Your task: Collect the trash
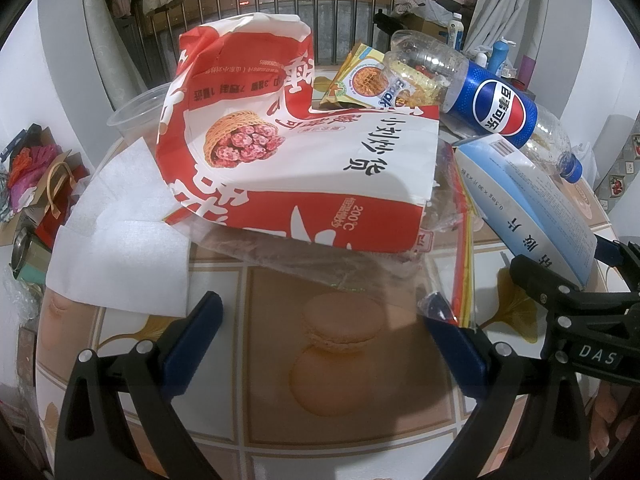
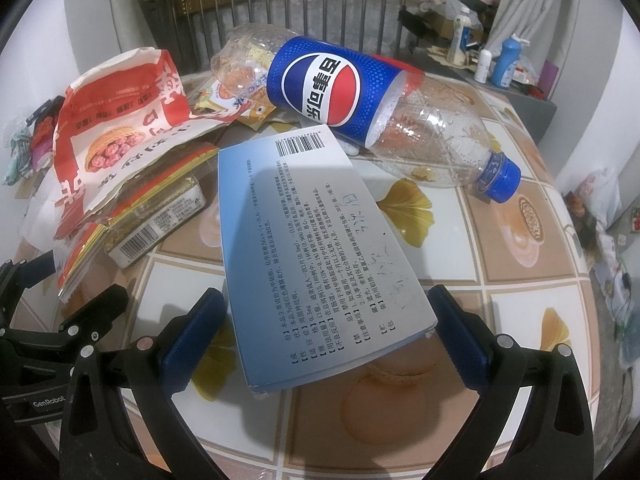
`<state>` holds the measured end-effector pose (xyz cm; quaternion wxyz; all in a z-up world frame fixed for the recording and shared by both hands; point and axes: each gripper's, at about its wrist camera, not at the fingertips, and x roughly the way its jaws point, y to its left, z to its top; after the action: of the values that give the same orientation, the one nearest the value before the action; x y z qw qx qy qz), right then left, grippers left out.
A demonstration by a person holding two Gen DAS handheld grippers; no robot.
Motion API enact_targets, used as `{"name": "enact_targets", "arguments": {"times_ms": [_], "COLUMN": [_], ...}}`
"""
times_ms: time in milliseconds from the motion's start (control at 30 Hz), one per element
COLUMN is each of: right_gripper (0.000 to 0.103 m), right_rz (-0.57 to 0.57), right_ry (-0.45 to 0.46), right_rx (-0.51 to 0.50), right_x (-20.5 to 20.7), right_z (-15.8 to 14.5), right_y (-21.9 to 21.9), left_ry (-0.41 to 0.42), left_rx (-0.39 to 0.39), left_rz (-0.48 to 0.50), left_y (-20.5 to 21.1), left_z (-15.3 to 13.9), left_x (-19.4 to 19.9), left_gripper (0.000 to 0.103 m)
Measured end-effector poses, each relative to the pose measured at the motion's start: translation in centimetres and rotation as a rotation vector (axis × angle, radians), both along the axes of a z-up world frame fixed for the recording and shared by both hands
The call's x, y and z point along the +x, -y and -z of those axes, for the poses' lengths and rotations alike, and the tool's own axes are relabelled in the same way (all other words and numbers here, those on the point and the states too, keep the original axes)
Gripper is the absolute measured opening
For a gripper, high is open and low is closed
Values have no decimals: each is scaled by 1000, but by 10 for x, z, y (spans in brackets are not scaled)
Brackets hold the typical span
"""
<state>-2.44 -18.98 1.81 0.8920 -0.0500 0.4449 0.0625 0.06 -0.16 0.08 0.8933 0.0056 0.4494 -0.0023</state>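
A blue-and-white medicine box (image 2: pixel 312 248) lies tilted on the table, its far end by the pile. Its near end sits between the fingers of my right gripper (image 2: pixel 328 312), whose jaws stand wide at the box's two sides; no squeeze shows. Behind it lies an empty Pepsi bottle (image 2: pixel 360 96) with a blue cap. My left gripper (image 1: pixel 324 340) is open over bare tabletop, just short of a red-and-white paper snack bag (image 1: pixel 300 160). A clear plastic bag (image 1: pixel 440 304) touches its right finger. The box (image 1: pixel 528 188) and bottle (image 1: pixel 500 108) also show in the left wrist view.
A white foam sheet (image 1: pixel 120 248) and a clear plastic cup (image 1: pixel 136 116) lie left of the paper bag. Yellow snack wrappers (image 1: pixel 360 84) sit behind it. A wrapped package (image 2: pixel 160 216) lies under the bag. The round table (image 2: pixel 520 300) has a printed cloth; clutter stands beyond its edges.
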Motion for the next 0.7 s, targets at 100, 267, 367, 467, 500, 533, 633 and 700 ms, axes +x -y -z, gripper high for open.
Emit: {"name": "enact_targets", "arguments": {"times_ms": [100,267,367,467,500,533,633,700], "right_gripper": [97,97,97,97,97,97,97,97], "right_rz": [11,11,11,11,11,11,11,11], "right_ry": [1,3,4,4,5,5,4,4], "right_rx": [2,15,27,32,33,33,28,28], "right_x": [0,2,3,5,5,5,5,5], "right_z": [0,-1,-1,0,0,0,0,0], "right_y": [3,7,9,10,11,11,11,11], "left_ry": [0,0,0,0,0,0,0,0], "left_rx": [0,0,0,0,0,0,0,0], "left_rz": [0,0,0,0,0,0,0,0], "left_y": [0,0,0,0,0,0,0,0], "left_z": [0,0,0,0,0,0,0,0], "left_x": [0,0,0,0,0,0,0,0], "left_gripper": [99,99,99,99,99,99,99,99]}}
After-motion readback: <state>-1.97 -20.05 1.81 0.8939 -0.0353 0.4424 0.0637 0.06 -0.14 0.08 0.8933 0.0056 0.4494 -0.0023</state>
